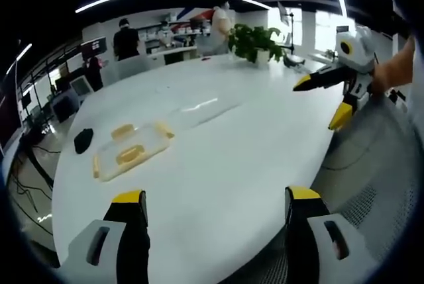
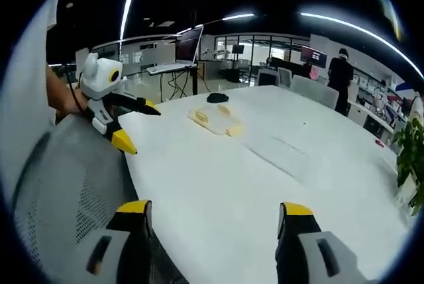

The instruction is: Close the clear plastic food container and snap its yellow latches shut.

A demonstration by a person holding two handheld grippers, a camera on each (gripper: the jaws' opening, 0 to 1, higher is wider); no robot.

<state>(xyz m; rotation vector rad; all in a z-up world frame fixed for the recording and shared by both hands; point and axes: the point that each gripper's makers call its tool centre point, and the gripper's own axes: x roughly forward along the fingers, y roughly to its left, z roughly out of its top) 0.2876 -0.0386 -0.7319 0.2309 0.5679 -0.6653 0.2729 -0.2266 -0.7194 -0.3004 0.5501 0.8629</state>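
Approach step: both tongs, left (image 1: 216, 211) and right (image 2: 213, 221), spread wide and empty; container (image 1: 131, 149) on bench (image 1: 218, 145) well ahead, untouched. Next: reach in, seat lid, press latches.

A clear plastic container (image 1: 131, 149) with yellow latches lies on a white table (image 1: 218, 158), a small black object (image 1: 83, 140) just beside it. The left gripper (image 1: 215, 208) hangs open, well apart from the container; the right gripper (image 1: 328, 98), also open, hovers near a potted plant (image 1: 255, 40).
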